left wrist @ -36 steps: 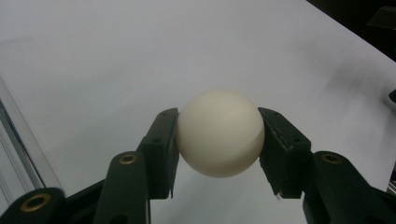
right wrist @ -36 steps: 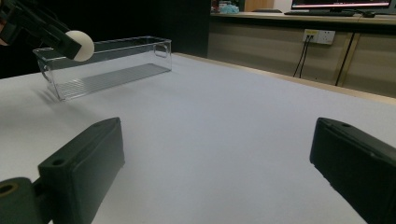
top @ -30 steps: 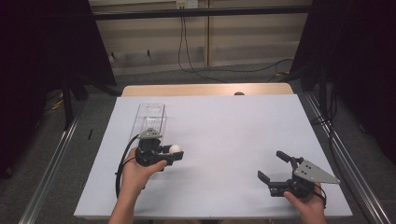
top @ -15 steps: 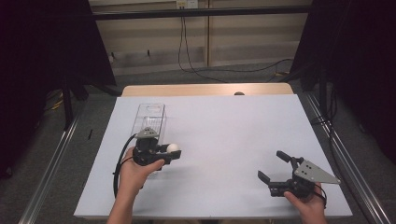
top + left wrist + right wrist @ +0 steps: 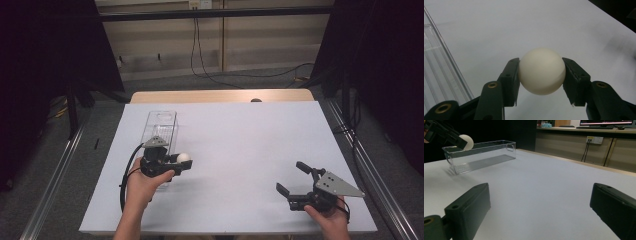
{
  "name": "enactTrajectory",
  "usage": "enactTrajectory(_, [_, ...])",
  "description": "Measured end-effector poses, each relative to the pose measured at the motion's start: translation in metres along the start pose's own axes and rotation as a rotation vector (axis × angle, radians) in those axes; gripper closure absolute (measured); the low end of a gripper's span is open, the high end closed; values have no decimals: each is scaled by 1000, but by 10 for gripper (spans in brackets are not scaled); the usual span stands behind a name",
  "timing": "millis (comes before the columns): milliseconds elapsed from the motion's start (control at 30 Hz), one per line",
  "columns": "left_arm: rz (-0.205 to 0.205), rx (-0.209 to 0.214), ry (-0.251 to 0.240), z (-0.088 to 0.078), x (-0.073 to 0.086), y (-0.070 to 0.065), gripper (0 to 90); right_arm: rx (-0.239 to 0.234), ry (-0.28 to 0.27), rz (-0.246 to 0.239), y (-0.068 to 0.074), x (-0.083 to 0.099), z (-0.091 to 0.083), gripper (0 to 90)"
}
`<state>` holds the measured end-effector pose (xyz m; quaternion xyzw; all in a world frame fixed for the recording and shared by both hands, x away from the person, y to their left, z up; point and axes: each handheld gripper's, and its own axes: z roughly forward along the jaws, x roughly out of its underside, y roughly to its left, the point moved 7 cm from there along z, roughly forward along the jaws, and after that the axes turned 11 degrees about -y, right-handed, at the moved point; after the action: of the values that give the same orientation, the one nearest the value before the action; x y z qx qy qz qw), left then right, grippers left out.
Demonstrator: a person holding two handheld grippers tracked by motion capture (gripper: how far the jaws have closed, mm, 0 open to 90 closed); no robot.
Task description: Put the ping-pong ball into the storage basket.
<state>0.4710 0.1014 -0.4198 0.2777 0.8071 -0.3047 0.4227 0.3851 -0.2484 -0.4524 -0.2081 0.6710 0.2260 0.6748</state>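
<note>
Near edge of the bench (image 5: 235, 150), white sheet on top. Right hand-held gripper (image 5: 293, 184) sits at about 4 o'clock on the sheet, held low by the person's right hand (image 5: 331, 220), grey three-cornered plate on its back. Its jaws stand wide apart with nothing between them; the right gripper view looks out between the two black pads over bare white surface.

Left hand-held gripper (image 5: 184, 161) at about 8 o'clock, gripped by the left hand (image 5: 141, 184), black cable looping off toward the near-left. Its jaws are closed on a white ball (image 5: 541, 71), one pad pressed against each side. In the left gripper view the ball is lifted off the sheet, with a soft shadow below. In the high view the ball (image 5: 183, 158) points toward 3 o'clock from the hand.

Just beyond and beside the left hand-held gripper: a clear plastic bin (image 5: 161, 131), long and narrow, running from 8 toward 10 o'clock, ribbed floor, cut-out handle at the far end. In the right gripper view the ball hangs at the bin's near-end rim (image 5: 485, 152); whether it is over the rim or just outside, cannot tell.

Far edge at 12 o'clock: bare wooden strip (image 5: 220, 95). Behind it a wall with a socket plate (image 5: 595, 139) and hanging cables. No legible writing or brand marks anywhere.
</note>
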Motion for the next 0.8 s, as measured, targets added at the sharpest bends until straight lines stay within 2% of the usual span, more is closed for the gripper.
enactTrajectory(267, [-5,-7,-5,-1,0,1,511,-3,1,-3,0,0,0,23])
enactTrajectory(500, [9,-14,7,-2,0,3,511,-3,-2,2,0,0,0,23])
enactTrajectory(800, [1,-31,-1,-5,-1,6,511,-6,-2,0,0,0,0,23])
